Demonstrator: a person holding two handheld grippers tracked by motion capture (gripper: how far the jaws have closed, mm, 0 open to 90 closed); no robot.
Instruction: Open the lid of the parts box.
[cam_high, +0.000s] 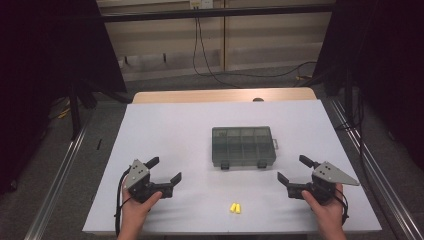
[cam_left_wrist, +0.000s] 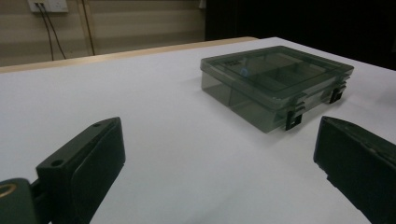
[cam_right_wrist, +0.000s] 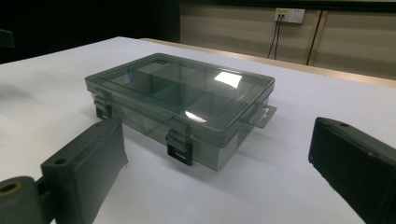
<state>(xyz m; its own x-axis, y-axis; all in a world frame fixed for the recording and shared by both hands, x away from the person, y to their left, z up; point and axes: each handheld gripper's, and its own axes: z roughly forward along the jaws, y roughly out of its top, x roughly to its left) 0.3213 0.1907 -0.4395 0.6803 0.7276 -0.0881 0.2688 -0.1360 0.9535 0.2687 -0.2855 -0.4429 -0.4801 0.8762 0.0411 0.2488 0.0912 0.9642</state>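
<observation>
A smoky-grey clear compartment box (cam_high: 243, 146) lies closed on the white table, its two black latches facing me. Both gripper views look at the box (cam_left_wrist: 275, 84) (cam_right_wrist: 182, 100) from the front. Two small yellow pieces (cam_high: 235, 207) lie side by side near the front edge, between the hands. My left gripper (cam_high: 164, 170) rests open at the front left, well apart from the box. On the front right my right gripper (cam_high: 294, 169) is open too, jaws spread wide toward the box with nothing between them.
The white table top (cam_high: 170, 130) has a wooden edge (cam_high: 200, 95) at the back. Cables hang down the rear wall (cam_high: 200, 45). Dark curtains and metal rails flank the table on both sides.
</observation>
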